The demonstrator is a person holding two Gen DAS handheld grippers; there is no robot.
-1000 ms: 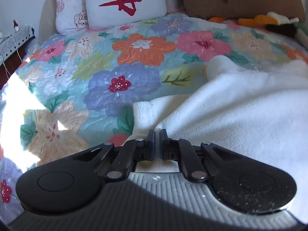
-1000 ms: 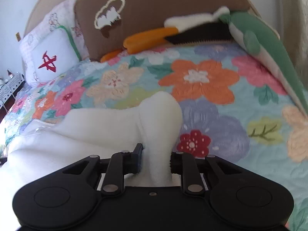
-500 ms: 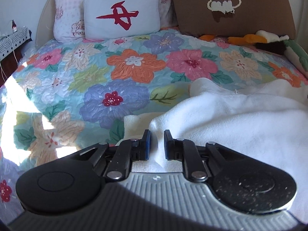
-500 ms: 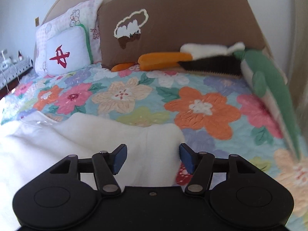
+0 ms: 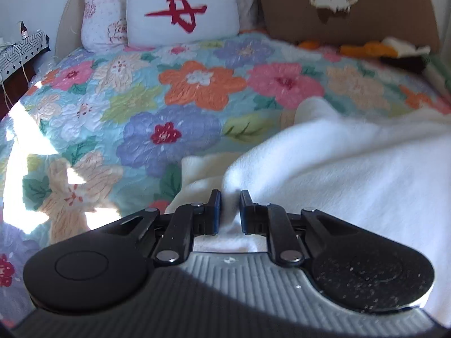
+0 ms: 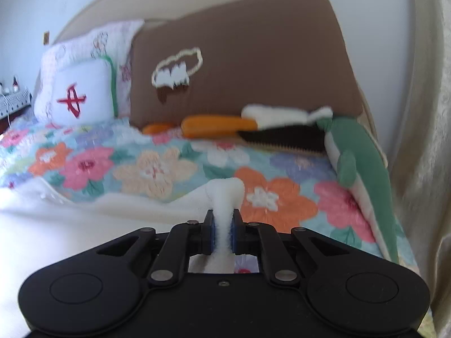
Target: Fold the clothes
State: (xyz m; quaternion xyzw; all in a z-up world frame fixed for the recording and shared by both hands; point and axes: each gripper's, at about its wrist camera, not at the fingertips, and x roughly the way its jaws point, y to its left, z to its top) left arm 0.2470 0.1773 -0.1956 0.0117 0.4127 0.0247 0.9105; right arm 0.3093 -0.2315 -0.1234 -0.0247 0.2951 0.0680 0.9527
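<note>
The white garment [image 5: 352, 174] lies bunched on the floral bedspread [image 5: 169, 107], unfolded. The left gripper [image 5: 229, 211] and right gripper [image 6: 222, 235] each pinch 1 edge; folding has barely begun.

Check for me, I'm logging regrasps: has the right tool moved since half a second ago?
Yes. The right tool, open then, is now shut on the white garment, pinching a fold; the brown pillow sits lower in view.
</note>
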